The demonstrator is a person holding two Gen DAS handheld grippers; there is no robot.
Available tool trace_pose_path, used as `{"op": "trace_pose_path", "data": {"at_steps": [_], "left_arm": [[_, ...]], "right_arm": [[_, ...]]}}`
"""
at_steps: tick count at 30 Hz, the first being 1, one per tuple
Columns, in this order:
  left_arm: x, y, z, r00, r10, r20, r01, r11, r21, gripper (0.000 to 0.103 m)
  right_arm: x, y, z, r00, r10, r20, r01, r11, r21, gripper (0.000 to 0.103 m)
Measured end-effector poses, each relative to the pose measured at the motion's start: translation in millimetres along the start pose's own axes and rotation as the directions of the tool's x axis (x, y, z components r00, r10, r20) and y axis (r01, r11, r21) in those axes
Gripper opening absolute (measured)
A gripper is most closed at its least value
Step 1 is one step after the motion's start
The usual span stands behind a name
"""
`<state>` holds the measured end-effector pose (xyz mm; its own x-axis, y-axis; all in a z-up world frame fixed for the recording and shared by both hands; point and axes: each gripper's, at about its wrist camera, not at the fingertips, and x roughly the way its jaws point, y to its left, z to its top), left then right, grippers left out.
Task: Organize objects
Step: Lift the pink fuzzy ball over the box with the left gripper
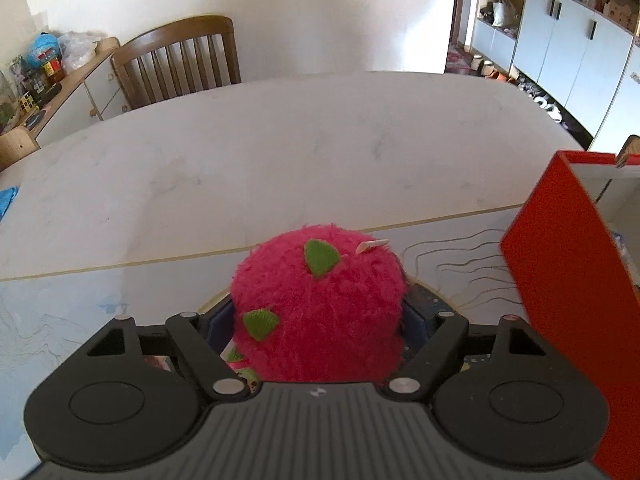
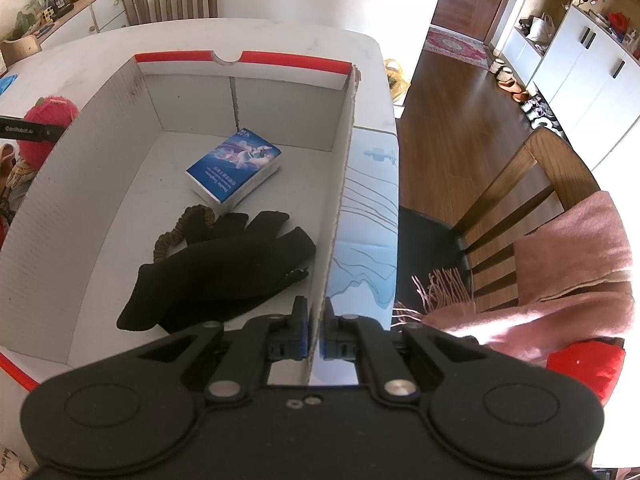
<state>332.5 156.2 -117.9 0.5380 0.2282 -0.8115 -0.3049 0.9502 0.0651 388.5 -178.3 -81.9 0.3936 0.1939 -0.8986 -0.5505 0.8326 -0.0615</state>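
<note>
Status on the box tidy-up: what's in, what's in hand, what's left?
In the box already: the blue pack, black gloves and a dark elastic band. In hand: the right gripper is shut on the box's side wall; the left gripper has the pink plush fruit between its jaws. Left: the plush, still outside the box.

Bright daylight washes out the far wall (image 1: 320,12); fisheye bending curves every edge.

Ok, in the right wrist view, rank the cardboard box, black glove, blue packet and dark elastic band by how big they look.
1. cardboard box, by far the largest
2. black glove
3. blue packet, though it lies farther from the camera, so the gap to the glove is unsure
4. dark elastic band, partly hidden under the glove
</note>
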Motion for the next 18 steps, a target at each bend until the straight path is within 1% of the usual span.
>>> {"op": "trace_pose_path", "data": {"at_steps": [3, 10, 13, 18], "left_arm": [[-12, -3, 1, 1.000, 0.005, 0.000, -0.005, 1.000, -0.005, 0.081], [-54, -12, 2, 0.998, -0.047, 0.029, 0.047, 0.999, 0.004, 0.081], [-74, -20, 5, 0.996, -0.084, 0.044, 0.083, 0.996, 0.025, 0.081], [-104, -39, 9, 0.986, -0.156, 0.063, 0.151, 0.986, 0.073, 0.081]], "right_arm": [[-1, 0, 0, 1.000, 0.002, 0.003, -0.002, 1.000, -0.002, 0.004], [-1, 0, -1, 1.000, 0.005, 0.008, -0.005, 1.000, -0.012, 0.004], [-1, 1, -1, 1.000, 0.005, 0.009, -0.005, 1.000, -0.012, 0.004], [-2, 1, -1, 1.000, 0.007, 0.011, -0.006, 1.000, -0.013, 0.004]]}}
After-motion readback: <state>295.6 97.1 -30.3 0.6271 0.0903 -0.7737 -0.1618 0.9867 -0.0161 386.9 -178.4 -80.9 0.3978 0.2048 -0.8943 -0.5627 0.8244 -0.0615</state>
